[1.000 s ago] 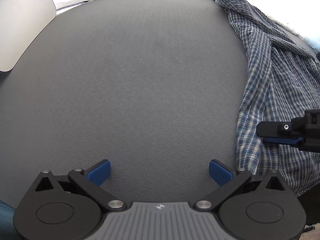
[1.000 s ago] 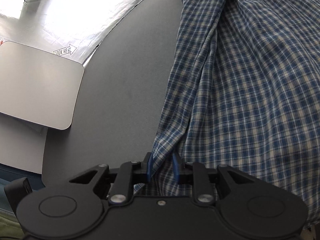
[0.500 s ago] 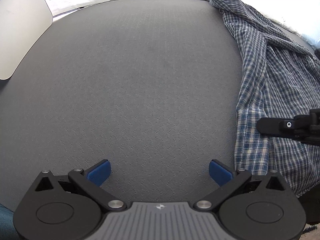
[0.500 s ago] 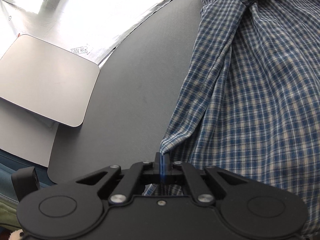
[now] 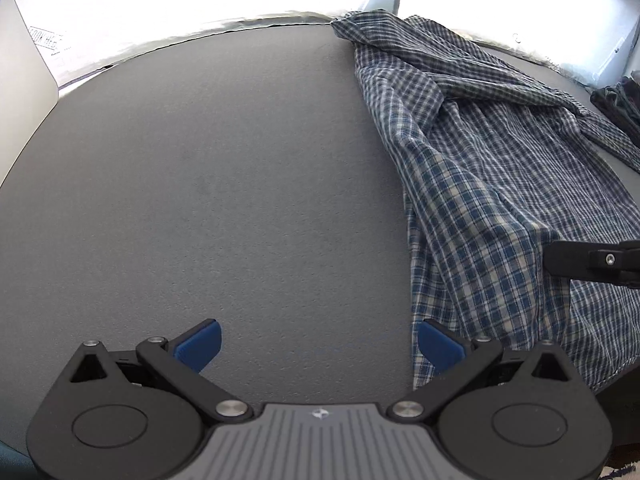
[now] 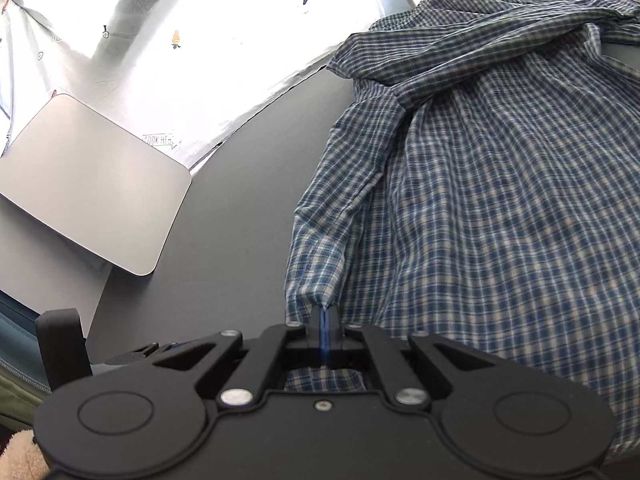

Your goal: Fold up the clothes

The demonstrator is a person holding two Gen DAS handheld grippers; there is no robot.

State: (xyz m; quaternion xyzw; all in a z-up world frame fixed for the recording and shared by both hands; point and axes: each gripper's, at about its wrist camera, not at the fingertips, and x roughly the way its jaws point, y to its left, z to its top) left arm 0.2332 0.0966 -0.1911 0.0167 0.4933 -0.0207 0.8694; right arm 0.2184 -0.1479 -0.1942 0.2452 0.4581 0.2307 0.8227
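A blue and white checked shirt (image 6: 480, 208) lies crumpled over the right half of a dark grey table (image 6: 240, 216). My right gripper (image 6: 325, 322) is shut on the shirt's near left edge, and the cloth rises in a small peak at its blue pads. In the left wrist view the same shirt (image 5: 492, 184) covers the right side, and the right gripper's black finger (image 5: 588, 262) reaches in over it from the right. My left gripper (image 5: 318, 346) is open above bare table, its right pad (image 5: 438, 350) beside the shirt's hem, with nothing between the pads.
A light grey board (image 6: 92, 188) lies past the table's left edge. A white cloth printed with small carrots (image 6: 224, 40) hangs behind the table. A dark garment (image 5: 618, 104) sits at the far right. The left half of the table (image 5: 200, 200) is bare.
The right gripper closed on the shirt's edge and lifted it, pulling the cloth into a peak. Both grippers moved, and more of the shirt and the back cloth is in view.
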